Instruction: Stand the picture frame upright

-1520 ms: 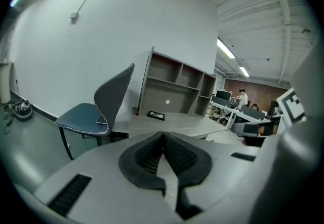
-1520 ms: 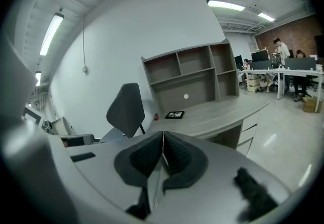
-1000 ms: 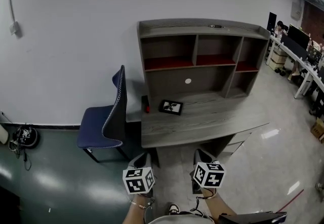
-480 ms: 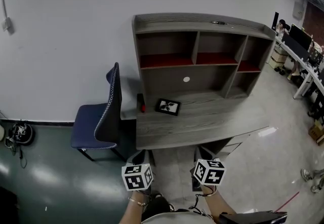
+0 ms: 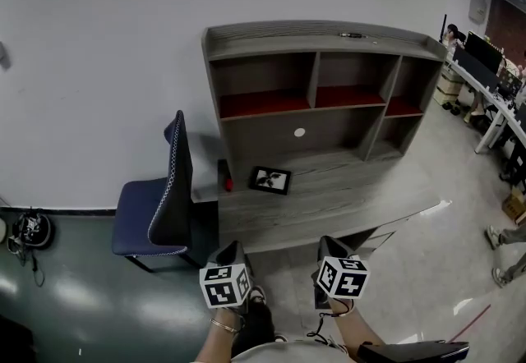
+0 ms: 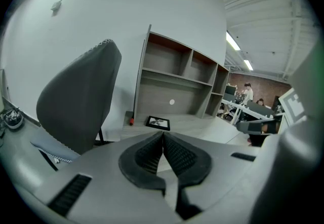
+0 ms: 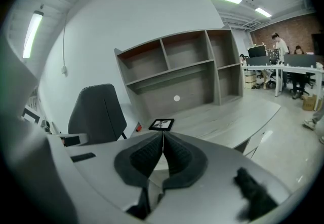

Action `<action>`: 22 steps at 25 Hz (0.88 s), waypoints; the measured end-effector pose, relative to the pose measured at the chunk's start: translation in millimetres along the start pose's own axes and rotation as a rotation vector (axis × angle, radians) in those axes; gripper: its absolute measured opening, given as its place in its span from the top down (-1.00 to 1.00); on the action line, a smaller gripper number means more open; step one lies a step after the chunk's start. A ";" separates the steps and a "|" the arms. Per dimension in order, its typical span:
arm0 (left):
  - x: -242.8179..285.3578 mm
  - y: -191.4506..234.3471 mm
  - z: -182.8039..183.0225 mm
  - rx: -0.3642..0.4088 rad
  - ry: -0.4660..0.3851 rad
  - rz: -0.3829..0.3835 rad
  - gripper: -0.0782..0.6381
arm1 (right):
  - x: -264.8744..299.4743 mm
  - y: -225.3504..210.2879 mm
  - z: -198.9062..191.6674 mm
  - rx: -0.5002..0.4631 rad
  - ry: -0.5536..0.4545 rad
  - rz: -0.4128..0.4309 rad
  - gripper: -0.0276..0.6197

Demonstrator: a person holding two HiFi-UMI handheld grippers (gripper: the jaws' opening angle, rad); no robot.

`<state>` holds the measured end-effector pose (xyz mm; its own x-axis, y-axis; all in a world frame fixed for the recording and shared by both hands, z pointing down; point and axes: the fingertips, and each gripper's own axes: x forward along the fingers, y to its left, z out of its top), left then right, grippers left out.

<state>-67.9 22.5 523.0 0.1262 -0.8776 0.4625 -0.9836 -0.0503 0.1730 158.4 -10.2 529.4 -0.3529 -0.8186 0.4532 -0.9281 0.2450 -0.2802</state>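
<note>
The picture frame (image 5: 269,180) lies flat on the desk (image 5: 353,189), toward the desktop's 10 o'clock corner beside a small red thing (image 5: 228,184), and both grippers are well apart from it. The step in hand looks like the approach: carry them toward 12 o'clock, clear of the chair (image 5: 152,209) at 9 o'clock, part the jaws on the way and come in low at the frame's near edge, so it tips up rather than slides. The left gripper (image 5: 232,251) has its jaws pressed together on nothing, and the right gripper (image 5: 329,246) likewise, neither touching anything.
</note>
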 end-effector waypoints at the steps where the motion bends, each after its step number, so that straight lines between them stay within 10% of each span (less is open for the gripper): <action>1: 5.9 1.5 2.3 0.002 0.002 -0.004 0.74 | 5.0 -0.6 1.8 -0.001 0.001 -0.004 0.82; 22: 140.5 55.5 99.1 -0.020 -0.002 -0.094 0.74 | 132.2 20.5 91.7 -0.036 -0.021 -0.070 0.82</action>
<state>-117.5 -150.8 511.4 0.2179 -0.8706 0.4412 -0.9646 -0.1231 0.2334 103.6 -161.0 506.0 -0.2846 -0.8449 0.4529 -0.9543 0.2046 -0.2180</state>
